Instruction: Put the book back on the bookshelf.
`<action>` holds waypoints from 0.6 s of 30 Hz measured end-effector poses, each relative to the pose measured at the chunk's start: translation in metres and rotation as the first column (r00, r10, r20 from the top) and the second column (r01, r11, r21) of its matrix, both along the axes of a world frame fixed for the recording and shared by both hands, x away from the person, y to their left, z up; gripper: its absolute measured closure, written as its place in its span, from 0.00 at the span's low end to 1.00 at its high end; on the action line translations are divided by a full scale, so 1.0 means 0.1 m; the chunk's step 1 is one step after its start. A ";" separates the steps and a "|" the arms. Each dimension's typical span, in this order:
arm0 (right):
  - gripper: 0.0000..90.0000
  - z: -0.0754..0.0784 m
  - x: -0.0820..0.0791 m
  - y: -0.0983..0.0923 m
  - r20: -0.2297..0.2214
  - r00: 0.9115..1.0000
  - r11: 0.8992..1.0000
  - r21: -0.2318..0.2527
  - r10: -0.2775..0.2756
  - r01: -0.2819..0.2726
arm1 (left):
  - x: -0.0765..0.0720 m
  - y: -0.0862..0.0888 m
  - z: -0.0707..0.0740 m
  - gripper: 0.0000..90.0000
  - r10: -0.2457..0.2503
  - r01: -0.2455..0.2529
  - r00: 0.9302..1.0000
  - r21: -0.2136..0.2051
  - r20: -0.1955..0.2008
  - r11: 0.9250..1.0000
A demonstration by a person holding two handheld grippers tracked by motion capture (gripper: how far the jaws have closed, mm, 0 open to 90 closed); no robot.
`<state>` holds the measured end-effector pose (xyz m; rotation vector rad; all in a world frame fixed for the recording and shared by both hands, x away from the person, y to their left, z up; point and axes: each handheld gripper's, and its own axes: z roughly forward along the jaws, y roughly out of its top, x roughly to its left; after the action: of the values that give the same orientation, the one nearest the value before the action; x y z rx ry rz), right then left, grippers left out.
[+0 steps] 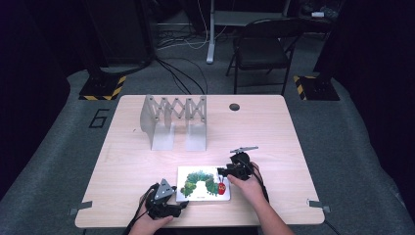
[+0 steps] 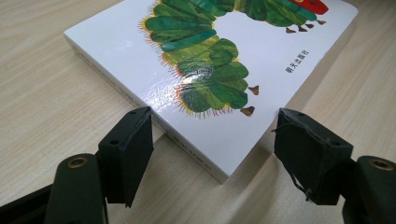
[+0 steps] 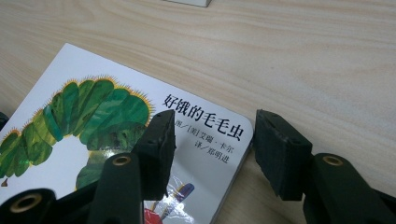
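The book (image 1: 203,183) lies flat on the worktop (image 1: 274,132). The left gripper (image 2: 212,149) has its jaws apart around one corner; the right gripper (image 3: 212,140) has its jaws apart astride the opposite corner.

A book (image 1: 203,183) lies flat on the counter (image 1: 274,132) near its front edge. Behind the book stands a rack (image 1: 174,120). Left gripper (image 1: 182,206) sits at the book's front-left corner, right gripper (image 1: 221,171) at its back-right corner.
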<state>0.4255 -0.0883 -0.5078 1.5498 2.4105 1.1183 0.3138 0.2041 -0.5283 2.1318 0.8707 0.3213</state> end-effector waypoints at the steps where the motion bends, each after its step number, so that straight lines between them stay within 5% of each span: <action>1: 0.55 0.00 -0.01 0.00 -0.003 1.000 1.000 -0.002 -0.004 0.004 | -0.01 -0.01 0.00 0.32 0.005 -0.005 1.000 0.010 0.013 1.000; 13: 0.56 0.04 -0.06 -0.06 -0.047 0.999 1.000 0.005 -0.018 0.018 | -0.01 -0.02 -0.01 0.31 -0.011 0.011 1.000 0.013 0.019 1.000; 18: 0.52 0.03 0.00 -0.10 -0.017 1.000 0.999 0.028 -0.023 0.023 | -0.01 -0.04 -0.01 0.31 -0.021 0.020 0.999 0.024 0.033 0.999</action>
<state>0.4252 -0.0984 -0.5049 1.5973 2.3914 1.1451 0.3132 0.1998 -0.5295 2.1501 0.8287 0.3576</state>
